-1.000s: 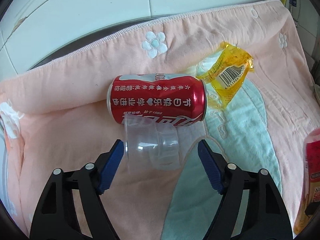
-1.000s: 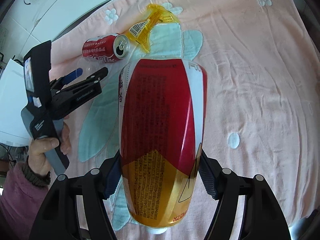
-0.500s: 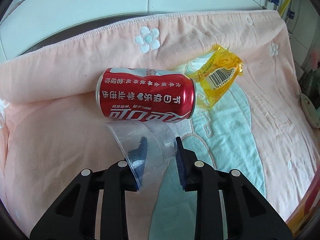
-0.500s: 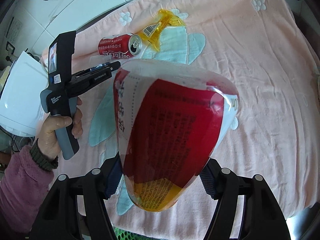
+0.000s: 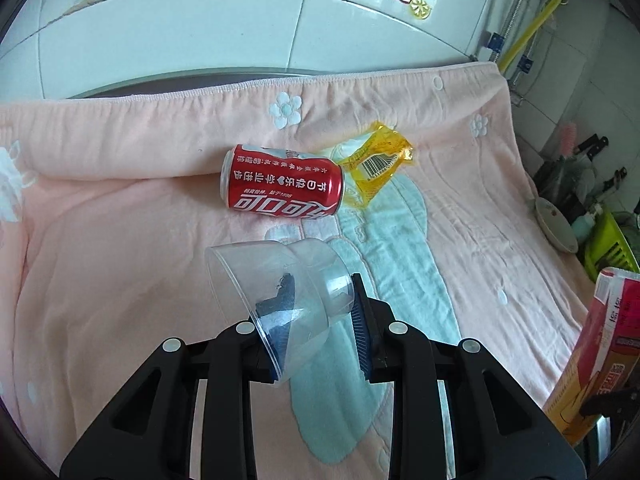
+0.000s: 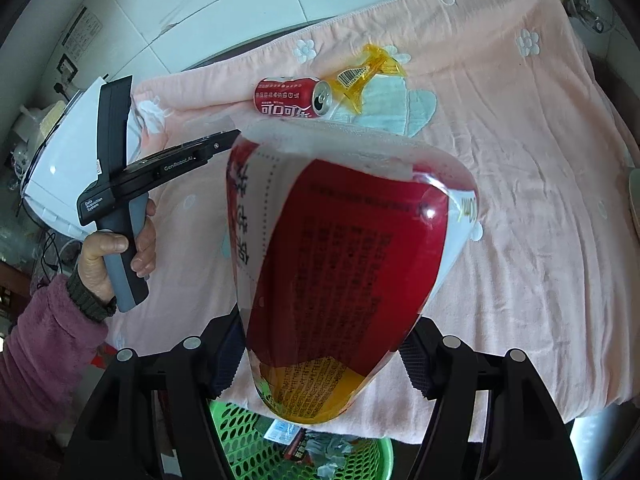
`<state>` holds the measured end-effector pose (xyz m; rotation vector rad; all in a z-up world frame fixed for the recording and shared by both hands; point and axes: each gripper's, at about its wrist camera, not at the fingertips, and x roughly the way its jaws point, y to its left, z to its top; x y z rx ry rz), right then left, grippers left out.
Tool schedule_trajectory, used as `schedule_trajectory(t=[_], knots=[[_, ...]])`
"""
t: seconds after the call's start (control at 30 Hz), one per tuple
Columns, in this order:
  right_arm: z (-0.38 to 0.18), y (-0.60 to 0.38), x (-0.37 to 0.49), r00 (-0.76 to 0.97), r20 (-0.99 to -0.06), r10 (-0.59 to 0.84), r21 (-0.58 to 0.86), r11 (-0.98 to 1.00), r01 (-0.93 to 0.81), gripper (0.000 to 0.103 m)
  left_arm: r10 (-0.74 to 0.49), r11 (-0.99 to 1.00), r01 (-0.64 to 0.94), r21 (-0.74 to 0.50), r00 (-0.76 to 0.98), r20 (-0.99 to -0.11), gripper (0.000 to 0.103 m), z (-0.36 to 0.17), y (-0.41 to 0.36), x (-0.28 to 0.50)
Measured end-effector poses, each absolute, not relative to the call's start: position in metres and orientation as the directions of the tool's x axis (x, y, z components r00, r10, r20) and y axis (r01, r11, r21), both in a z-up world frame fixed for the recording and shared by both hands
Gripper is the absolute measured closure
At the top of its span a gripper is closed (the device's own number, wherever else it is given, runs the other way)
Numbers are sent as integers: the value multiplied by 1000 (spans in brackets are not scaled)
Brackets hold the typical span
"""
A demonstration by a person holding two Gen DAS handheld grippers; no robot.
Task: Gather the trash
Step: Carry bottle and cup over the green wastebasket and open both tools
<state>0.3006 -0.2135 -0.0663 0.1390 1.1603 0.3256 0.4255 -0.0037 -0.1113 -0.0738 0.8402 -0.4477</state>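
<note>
My left gripper (image 5: 320, 328) is shut on a clear plastic cup (image 5: 280, 280), squeezed between its blue pads and lifted off the pink towel (image 5: 120, 240). A red cola can (image 5: 282, 188) lies on its side further back, with a yellow wrapper (image 5: 376, 168) beside it. My right gripper (image 6: 324, 356) is shut on a puffy red and yellow snack bag (image 6: 344, 280), held above a green perforated basket (image 6: 240, 448). In the right wrist view the can (image 6: 292, 98) and the wrapper (image 6: 360, 74) lie at the back, and a hand holds the left gripper's handle (image 6: 120, 248).
White tiled wall (image 5: 240, 20) behind the towel. A bowl (image 5: 556, 220) and a green rack (image 5: 608, 248) stand off the towel's right edge. A white appliance (image 6: 68, 160) sits at the left. The basket holds several scraps.
The left jaws closed on the clear cup and lifted it back from the can. The right gripper rose and drew back with the snack bag, bringing the green basket into view below.
</note>
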Motion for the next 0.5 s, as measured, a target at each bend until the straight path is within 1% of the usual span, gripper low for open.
schedule_trajectory(t=[0.3, 0.5], knots=[[-50, -196, 231, 371, -862, 344, 239, 923, -302, 38, -383, 919, 335, -209, 629, -677, 76, -72, 9, 324], [-54, -181, 176, 360, -869, 339, 199, 906, -372, 38, -375, 924, 316, -215, 649, -662, 76, -55, 16, 248]])
